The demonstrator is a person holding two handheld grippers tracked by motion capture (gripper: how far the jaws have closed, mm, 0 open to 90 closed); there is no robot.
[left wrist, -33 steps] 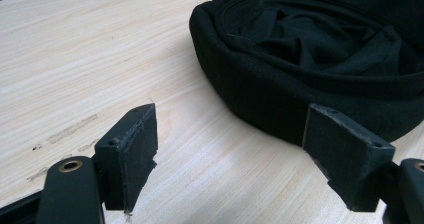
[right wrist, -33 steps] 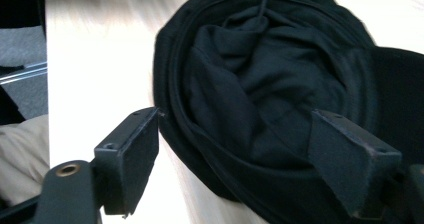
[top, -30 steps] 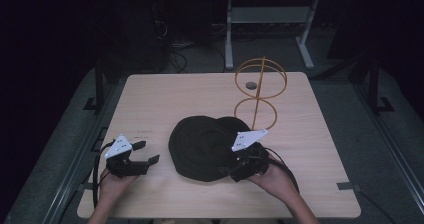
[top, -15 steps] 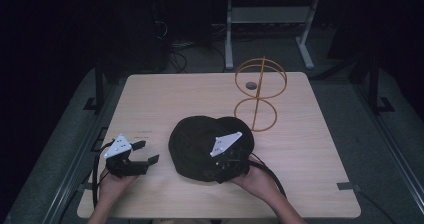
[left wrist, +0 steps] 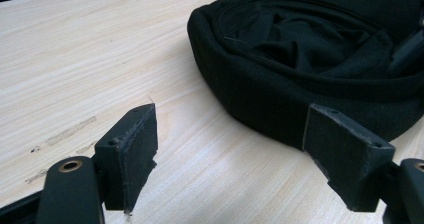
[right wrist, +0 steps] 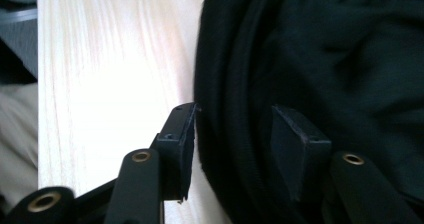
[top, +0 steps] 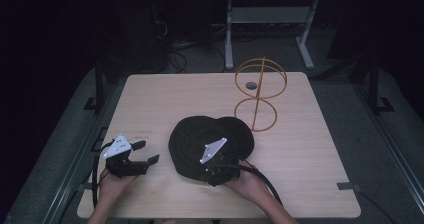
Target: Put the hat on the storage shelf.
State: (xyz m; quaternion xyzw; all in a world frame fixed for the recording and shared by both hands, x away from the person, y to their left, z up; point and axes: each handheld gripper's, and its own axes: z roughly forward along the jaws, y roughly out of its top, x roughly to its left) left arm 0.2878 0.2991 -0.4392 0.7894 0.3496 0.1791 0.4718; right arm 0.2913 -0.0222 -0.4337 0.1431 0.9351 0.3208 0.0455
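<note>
A black fabric hat (top: 197,136) lies upside down in the middle of the wooden table (top: 165,99), its hollow facing up. My right gripper (top: 212,161) is over the hat's near rim. In the right gripper view the gripper (right wrist: 235,139) is open and straddles the rim of the hat (right wrist: 340,59), one jaw on the table side and one inside. My left gripper (top: 149,152) rests open at the near left. Its view shows the hat (left wrist: 310,49) just beyond the gripper (left wrist: 230,154), with nothing between the jaws.
An orange wire stand (top: 260,91) with two hoops rises at the back right, just behind the hat. A small dark disc (top: 251,85) lies on the table by it. Cables trail from both grippers toward the near edge.
My right gripper has moved left from the hat's right side to its near rim and now straddles that rim. The left gripper has stayed put.
</note>
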